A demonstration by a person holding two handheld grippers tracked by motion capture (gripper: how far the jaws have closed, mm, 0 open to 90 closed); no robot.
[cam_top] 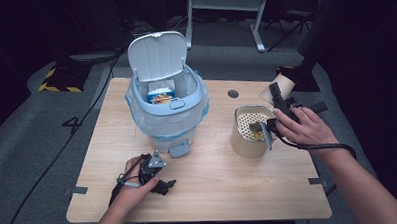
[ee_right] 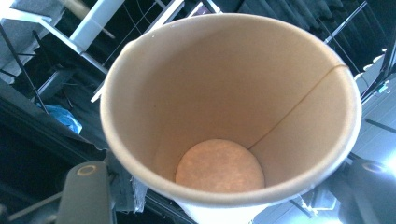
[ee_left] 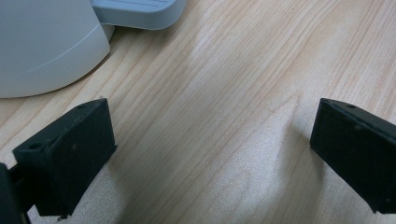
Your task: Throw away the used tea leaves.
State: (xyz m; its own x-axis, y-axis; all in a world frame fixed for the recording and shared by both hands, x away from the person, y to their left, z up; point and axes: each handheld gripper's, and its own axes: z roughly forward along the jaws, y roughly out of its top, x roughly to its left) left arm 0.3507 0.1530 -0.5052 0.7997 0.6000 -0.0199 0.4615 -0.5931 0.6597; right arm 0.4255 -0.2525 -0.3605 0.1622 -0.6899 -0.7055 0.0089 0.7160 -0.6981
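Resting low on the wooden tabletop, the left claw sits at the near-left, its two black jaws spread wide apart with nothing but bare wood grain between them in the left gripper view. Just beyond it stands the white pedal bin, its grey foot pedal pointing toward the claw and its lid tipped up and open; a small printed carton lies inside the liner. Farther right, the right claw is held above the tabletop, pinching a brown paper cup by its rim, mouth turned toward the claw's camera so the empty inside and round base show. In the high view that cup pokes out past the hand, just behind a tan perforated container standing on the tabletop with yellowish bits inside.
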